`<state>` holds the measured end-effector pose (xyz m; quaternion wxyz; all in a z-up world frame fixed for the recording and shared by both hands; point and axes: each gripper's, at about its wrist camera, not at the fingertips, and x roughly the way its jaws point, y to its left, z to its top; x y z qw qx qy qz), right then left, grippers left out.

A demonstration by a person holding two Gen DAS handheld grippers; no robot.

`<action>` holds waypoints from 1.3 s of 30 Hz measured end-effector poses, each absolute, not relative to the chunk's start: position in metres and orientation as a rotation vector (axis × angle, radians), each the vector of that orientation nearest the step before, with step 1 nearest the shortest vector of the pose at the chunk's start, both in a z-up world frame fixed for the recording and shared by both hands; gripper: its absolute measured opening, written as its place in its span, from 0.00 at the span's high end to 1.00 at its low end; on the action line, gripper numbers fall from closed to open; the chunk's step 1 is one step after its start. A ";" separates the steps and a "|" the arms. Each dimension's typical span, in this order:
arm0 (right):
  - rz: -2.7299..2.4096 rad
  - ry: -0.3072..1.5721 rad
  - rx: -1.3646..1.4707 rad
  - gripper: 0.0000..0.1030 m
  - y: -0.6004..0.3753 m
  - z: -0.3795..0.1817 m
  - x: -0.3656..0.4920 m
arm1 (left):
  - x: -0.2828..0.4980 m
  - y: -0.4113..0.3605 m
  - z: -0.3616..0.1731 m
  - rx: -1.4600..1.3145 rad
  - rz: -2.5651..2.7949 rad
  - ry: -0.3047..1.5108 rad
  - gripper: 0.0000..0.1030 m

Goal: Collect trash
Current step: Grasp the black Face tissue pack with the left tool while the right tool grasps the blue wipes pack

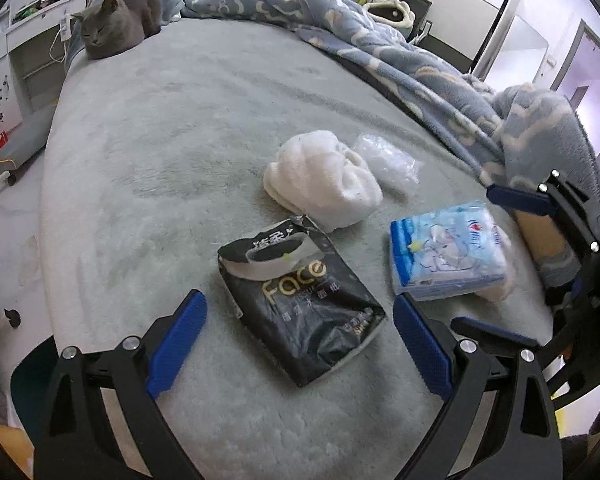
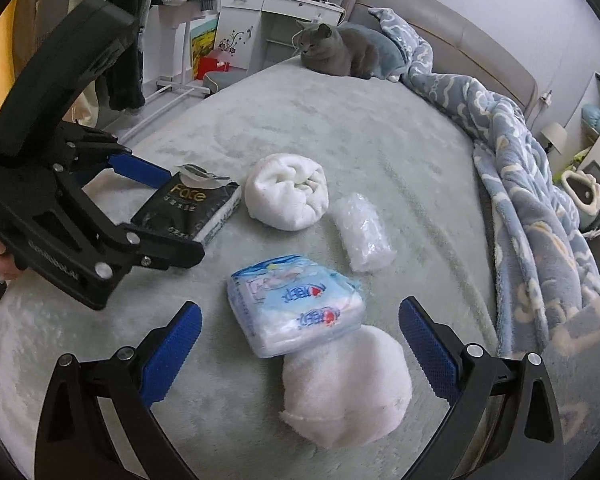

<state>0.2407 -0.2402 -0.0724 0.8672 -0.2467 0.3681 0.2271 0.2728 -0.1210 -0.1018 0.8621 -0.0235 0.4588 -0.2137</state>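
Observation:
A black "Face" tissue pack (image 1: 300, 304) lies on the grey bed between the wide-open fingers of my left gripper (image 1: 300, 344); it also shows in the right wrist view (image 2: 188, 208). A blue tissue pack (image 1: 448, 256) lies to its right. My right gripper (image 2: 300, 348) is open over the blue pack (image 2: 296, 308) and a white towel bundle (image 2: 348, 388). A second rolled white towel (image 2: 288, 196) and a crumpled clear plastic bag (image 2: 364, 236) lie further back. The left gripper (image 2: 168, 220) shows in the right wrist view beside the black pack.
A grey cat (image 2: 336, 52) rests at the head of the bed (image 1: 180, 140). A blue patterned blanket (image 2: 520, 168) is bunched along the right side. A white desk (image 2: 284, 4) and hanging clothes (image 2: 128, 60) stand beyond the left edge.

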 end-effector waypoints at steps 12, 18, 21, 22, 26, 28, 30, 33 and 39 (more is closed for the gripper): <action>0.493 0.794 -0.518 0.03 -0.241 -0.081 0.255 | 0.292 -0.119 -0.103 -0.066 -0.422 0.950 0.42; 0.507 0.800 -0.544 0.03 -0.235 -0.083 0.259 | 0.295 -0.114 -0.101 -0.090 -0.431 0.943 0.46; 0.508 0.810 -0.554 0.03 -0.232 -0.086 0.261 | 0.294 -0.113 -0.099 -0.096 -0.435 0.937 0.46; 0.506 0.811 -0.557 0.03 -0.232 -0.087 0.262 | 0.295 -0.111 -0.099 -0.101 -0.435 0.936 0.46; 0.489 0.818 -0.561 0.09 -0.229 -0.086 0.265 | 0.294 -0.104 -0.098 -0.113 -0.432 0.933 0.46; 0.485 0.832 -0.564 0.21 -0.227 -0.088 0.266 | 0.293 -0.101 -0.096 -0.107 -0.430 0.929 0.46; 0.478 0.849 -0.573 0.29 -0.224 -0.090 0.269 | 0.291 -0.097 -0.095 -0.109 -0.429 0.930 0.46; 0.478 0.863 -0.584 0.39 -0.217 -0.092 0.270 | 0.290 -0.090 -0.093 -0.113 -0.419 0.929 0.46; 0.472 0.851 -0.547 0.46 -0.209 -0.083 0.271 | 0.287 -0.068 -0.089 -0.136 -0.395 0.923 0.46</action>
